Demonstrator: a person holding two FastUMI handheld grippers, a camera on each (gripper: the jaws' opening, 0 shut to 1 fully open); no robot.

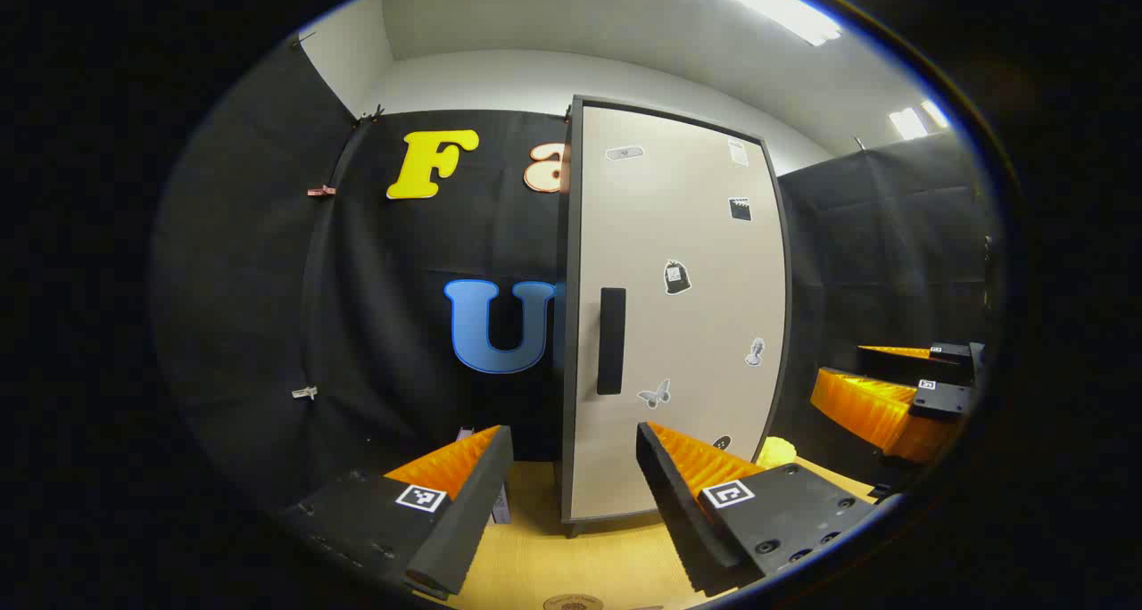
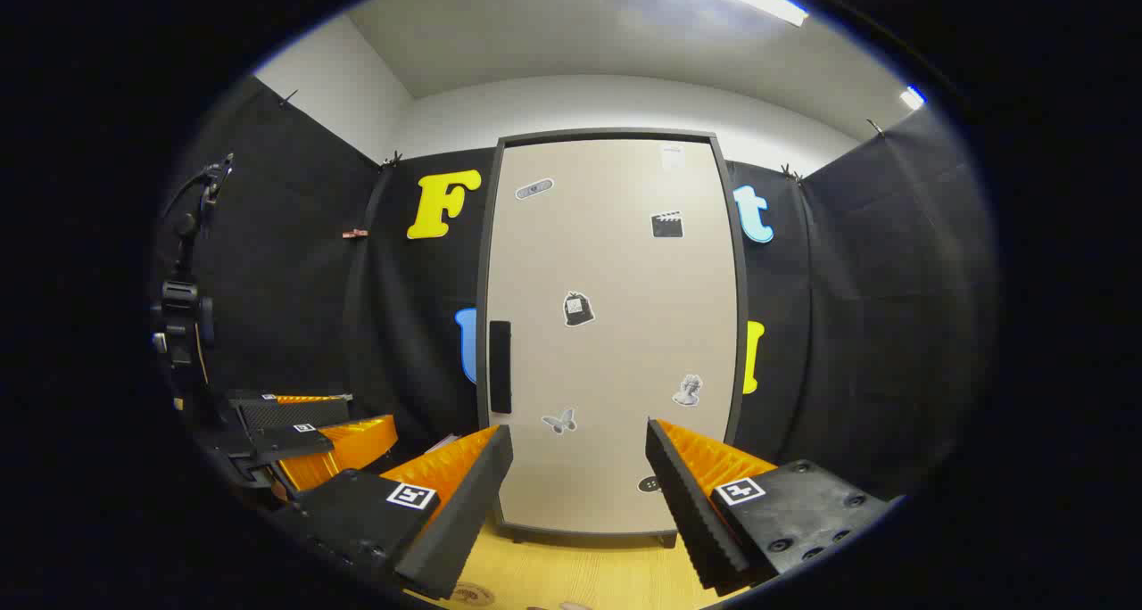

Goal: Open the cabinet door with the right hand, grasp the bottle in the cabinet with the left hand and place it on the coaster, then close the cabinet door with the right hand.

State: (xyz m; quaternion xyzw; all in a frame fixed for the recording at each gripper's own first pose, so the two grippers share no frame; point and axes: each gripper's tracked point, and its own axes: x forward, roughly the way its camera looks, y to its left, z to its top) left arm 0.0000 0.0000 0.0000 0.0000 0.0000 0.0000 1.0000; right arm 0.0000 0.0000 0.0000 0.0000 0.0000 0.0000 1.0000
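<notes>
Closed cabinet door (image 2: 616, 333) ahead of both wide-open, empty tongs.
Rigid hinged panel; right tongs (image 2: 578, 494) should pinch the dark vertical handle (image 2: 500, 366), up-left.

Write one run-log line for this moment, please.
phase: start | cabinet door: closed | handle: untouched | left gripper: open | right gripper: open, facing door

Small stickers on the cabinet door (image 2: 616, 333), print seemingly too tiny to read, no legible text elsewhere
</notes>
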